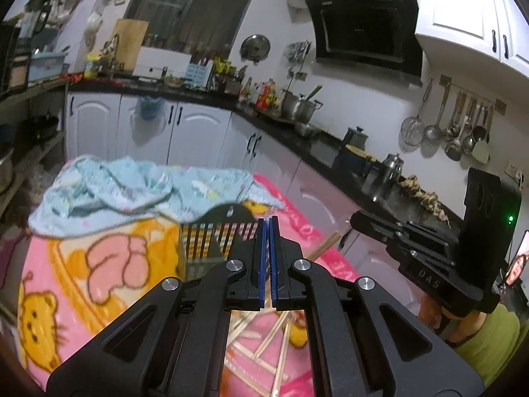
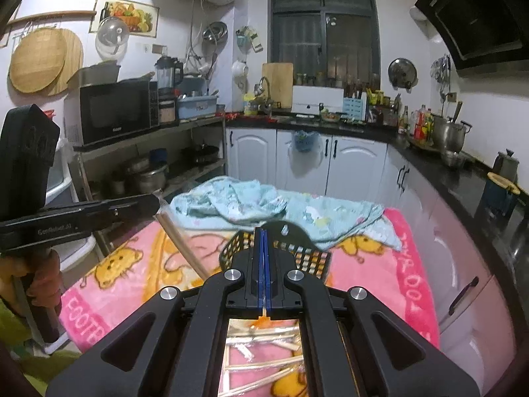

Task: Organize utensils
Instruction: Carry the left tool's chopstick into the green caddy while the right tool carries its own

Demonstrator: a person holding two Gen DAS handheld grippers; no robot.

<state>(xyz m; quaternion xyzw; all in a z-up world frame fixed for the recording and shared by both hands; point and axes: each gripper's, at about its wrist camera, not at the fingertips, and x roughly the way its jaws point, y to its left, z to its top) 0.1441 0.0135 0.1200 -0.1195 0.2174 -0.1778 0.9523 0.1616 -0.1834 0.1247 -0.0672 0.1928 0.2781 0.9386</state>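
A black slotted utensil basket (image 1: 211, 238) (image 2: 297, 248) stands on the pink cartoon blanket (image 1: 99, 264) (image 2: 396, 281). Several wooden chopsticks (image 1: 264, 347) (image 2: 264, 360) lie loose on the blanket beneath both grippers. My left gripper (image 1: 267, 228) is shut and holds a chopstick (image 2: 180, 244), seen hanging from its tip (image 2: 155, 203) in the right wrist view. My right gripper (image 2: 262, 235) is shut on a chopstick; its end (image 2: 264, 312) shows under the blue pads, and its length (image 1: 325, 246) shows in the left wrist view. Both hover just short of the basket.
A crumpled light blue towel (image 1: 142, 192) (image 2: 264, 205) lies on the blanket behind the basket. White cabinets and a cluttered black counter (image 1: 297, 125) (image 2: 446, 172) run behind and to the right. A metal rack with a microwave (image 2: 115, 109) stands at the left.
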